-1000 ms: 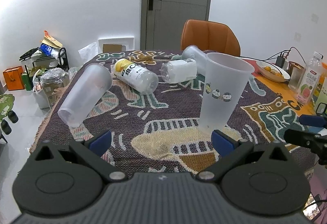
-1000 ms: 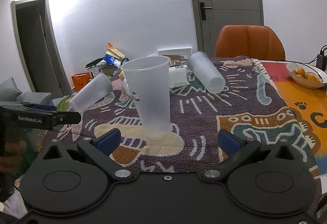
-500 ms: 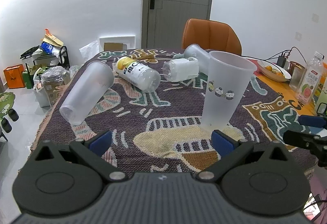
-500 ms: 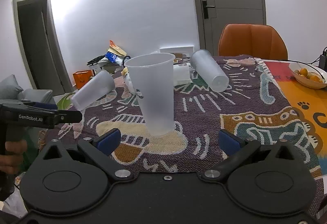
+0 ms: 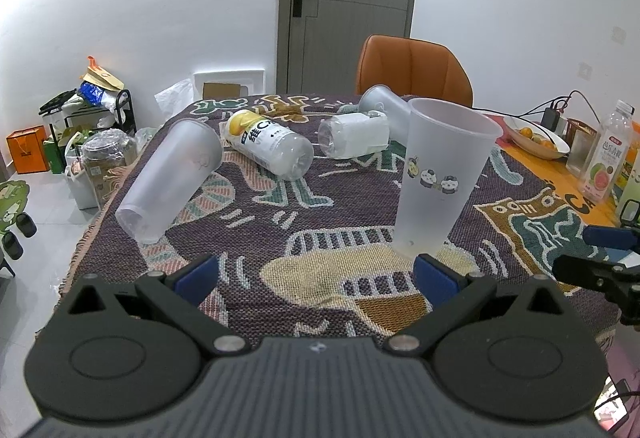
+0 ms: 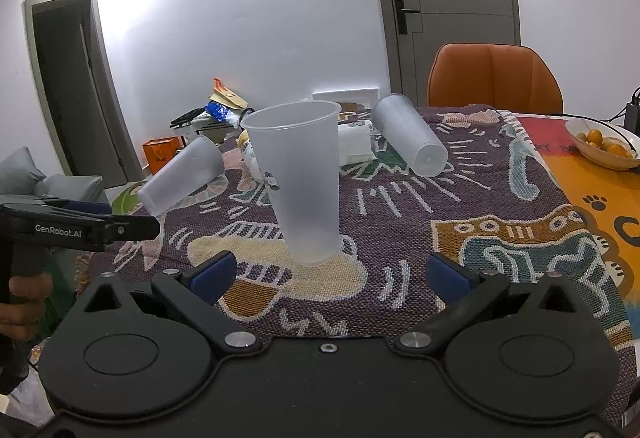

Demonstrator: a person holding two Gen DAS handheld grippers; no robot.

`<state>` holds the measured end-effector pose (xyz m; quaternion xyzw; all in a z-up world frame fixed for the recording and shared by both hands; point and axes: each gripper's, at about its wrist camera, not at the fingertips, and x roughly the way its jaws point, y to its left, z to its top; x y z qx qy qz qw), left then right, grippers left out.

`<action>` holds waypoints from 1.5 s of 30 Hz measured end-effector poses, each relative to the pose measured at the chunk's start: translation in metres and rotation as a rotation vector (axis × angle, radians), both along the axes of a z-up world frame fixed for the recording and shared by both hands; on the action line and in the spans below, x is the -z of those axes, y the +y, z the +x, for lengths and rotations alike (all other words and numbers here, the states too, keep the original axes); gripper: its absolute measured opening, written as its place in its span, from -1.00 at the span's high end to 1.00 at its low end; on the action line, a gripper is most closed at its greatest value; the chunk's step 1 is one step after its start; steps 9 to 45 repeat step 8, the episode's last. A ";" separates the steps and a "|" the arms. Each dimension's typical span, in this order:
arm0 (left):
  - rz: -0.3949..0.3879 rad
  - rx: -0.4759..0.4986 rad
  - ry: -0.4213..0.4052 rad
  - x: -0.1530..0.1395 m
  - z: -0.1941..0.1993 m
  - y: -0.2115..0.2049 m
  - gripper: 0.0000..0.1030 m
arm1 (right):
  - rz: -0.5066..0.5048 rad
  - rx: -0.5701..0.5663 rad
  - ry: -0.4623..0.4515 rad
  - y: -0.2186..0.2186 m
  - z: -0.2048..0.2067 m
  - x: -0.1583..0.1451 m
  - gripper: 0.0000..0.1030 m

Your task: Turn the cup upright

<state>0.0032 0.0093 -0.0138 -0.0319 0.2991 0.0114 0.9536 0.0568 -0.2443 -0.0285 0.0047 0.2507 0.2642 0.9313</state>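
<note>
A frosted plastic cup with small panda prints (image 5: 438, 178) stands upright on the patterned cloth, mouth up; it also shows in the right wrist view (image 6: 302, 182). My left gripper (image 5: 316, 274) is open and empty, just in front of the cup's base. My right gripper (image 6: 328, 272) is open and empty, the cup's base a little beyond its fingers. Two more frosted cups lie on their sides: one at the left (image 5: 170, 180) (image 6: 182, 174), one at the back (image 5: 384, 110) (image 6: 408, 140).
A yellow-capped bottle (image 5: 268, 146) and a clear plastic pack (image 5: 354, 136) lie at the back of the table. An orange chair (image 5: 412, 72) stands behind. A fruit bowl (image 6: 604, 148) and a drink bottle (image 5: 606, 158) sit at the right. The left table edge (image 5: 86, 238) drops to the floor.
Both grippers have drawn back slightly from the upright cup and stayed open. The cup has not moved.
</note>
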 end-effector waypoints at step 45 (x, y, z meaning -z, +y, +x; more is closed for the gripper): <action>0.000 0.007 0.000 0.001 0.000 -0.001 -0.99 | -0.003 -0.003 0.001 0.002 0.000 0.001 -1.00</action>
